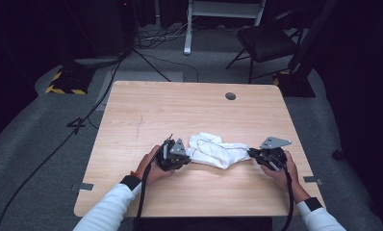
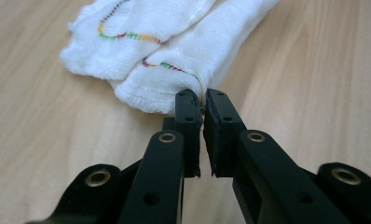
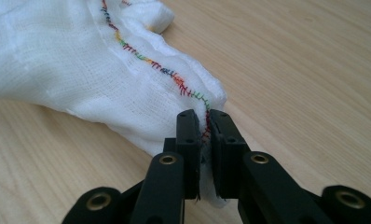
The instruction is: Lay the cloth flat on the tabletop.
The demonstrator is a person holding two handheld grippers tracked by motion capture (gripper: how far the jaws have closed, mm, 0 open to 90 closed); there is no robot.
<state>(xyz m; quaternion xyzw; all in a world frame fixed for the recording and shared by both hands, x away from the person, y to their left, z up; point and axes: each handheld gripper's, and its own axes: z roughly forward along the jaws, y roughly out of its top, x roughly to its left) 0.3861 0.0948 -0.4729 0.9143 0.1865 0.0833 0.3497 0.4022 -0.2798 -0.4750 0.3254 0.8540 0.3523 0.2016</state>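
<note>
A crumpled white cloth (image 1: 213,149) with a rainbow-stitched hem lies on the wooden table (image 1: 189,106), near the front middle. My left gripper (image 1: 185,155) sits at the cloth's left end. In the left gripper view its jaws (image 2: 202,100) are shut on a hemmed corner of the cloth (image 2: 174,32). My right gripper (image 1: 251,153) is at the cloth's right end. In the right gripper view that gripper (image 3: 205,119) pinches the stitched edge of the cloth (image 3: 58,60), which bunches up beyond the tips. The cloth rests on the table between the two grippers.
A round cable hole (image 1: 230,96) sits near the table's far edge. Beyond the table stand a dark folding chair (image 1: 264,41), a white frame leg (image 1: 187,29) and a yellow-and-black striped block (image 1: 67,82). Cables run over the grey floor at the left.
</note>
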